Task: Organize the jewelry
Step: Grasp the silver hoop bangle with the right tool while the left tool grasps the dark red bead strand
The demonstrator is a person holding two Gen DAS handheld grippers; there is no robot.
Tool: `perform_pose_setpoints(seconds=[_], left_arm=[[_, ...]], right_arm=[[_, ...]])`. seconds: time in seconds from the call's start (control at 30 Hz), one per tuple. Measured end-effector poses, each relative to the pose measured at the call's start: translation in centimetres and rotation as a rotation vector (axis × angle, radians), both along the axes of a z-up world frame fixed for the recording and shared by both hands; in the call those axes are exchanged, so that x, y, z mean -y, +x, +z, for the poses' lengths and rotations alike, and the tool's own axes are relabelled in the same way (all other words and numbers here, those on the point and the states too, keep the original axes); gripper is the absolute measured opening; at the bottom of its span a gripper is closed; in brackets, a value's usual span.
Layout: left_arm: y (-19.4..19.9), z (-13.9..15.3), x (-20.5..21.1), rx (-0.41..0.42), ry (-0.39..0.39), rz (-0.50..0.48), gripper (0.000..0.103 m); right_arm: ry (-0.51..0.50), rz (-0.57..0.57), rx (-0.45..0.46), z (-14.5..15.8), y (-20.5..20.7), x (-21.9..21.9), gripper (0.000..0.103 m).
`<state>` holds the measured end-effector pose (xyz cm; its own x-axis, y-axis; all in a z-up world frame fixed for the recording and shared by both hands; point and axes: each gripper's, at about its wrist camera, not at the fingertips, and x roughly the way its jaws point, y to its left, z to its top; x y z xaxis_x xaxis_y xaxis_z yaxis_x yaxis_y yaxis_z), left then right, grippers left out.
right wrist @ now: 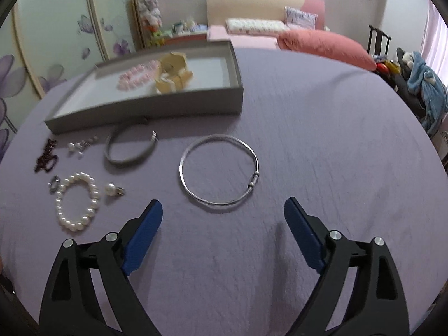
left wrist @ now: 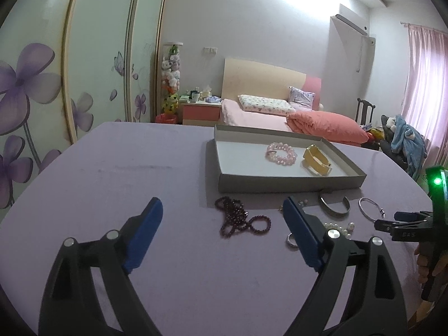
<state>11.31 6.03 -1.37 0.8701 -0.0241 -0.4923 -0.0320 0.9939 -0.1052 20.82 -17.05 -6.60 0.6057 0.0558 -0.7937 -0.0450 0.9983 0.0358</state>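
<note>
A grey shallow box on the purple table holds a pink bead bracelet and a yellow bangle. In front of it lie a dark red bead necklace, a silver cuff, a thin silver bangle, a pearl bracelet, a pearl ring and small earrings. My left gripper is open and empty, just before the red necklace. My right gripper is open and empty, just before the thin bangle.
The purple cloth covers the round table. The right gripper's body shows at the right edge of the left wrist view. A bed, wardrobe and chair stand beyond the table.
</note>
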Motion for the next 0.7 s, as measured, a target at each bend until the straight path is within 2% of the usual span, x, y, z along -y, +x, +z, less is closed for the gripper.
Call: perform_pose_setpoints(seconds=[0.1, 0.37, 0.47, 0.5, 0.7], left_arm=[[0.1, -0.3, -0.1, -0.011, -0.004, -0.001, 0.086], [0.7, -0.6, 0.2, -0.037, 0.001, -0.021, 0.086], [1.0, -0.9, 0.4, -0.053, 0.005, -0.03, 0.086], [1.1, -1.0, 0.5, -0.059, 0.008, -0.033, 0.086], [2.4, -1.6, 1.2, -0.121, 0.024, -0.049, 0.086]], right_arm=[[-0.013, -0.014, -0.022, -0.5, 1.2, 0.0, 0.093], [-0.011, -0.021, -0.007, -0.8, 3.0, 0.4, 0.092], [-0.013, 0.016, 0.012, -0.6, 2.5, 0.0, 0.08], [-0.009, 0.029, 0.019, -0.5, 2.3, 0.0, 0.07], [-0.008, 0.037, 0.023, -0.4, 1.5, 0.1, 0.069]])
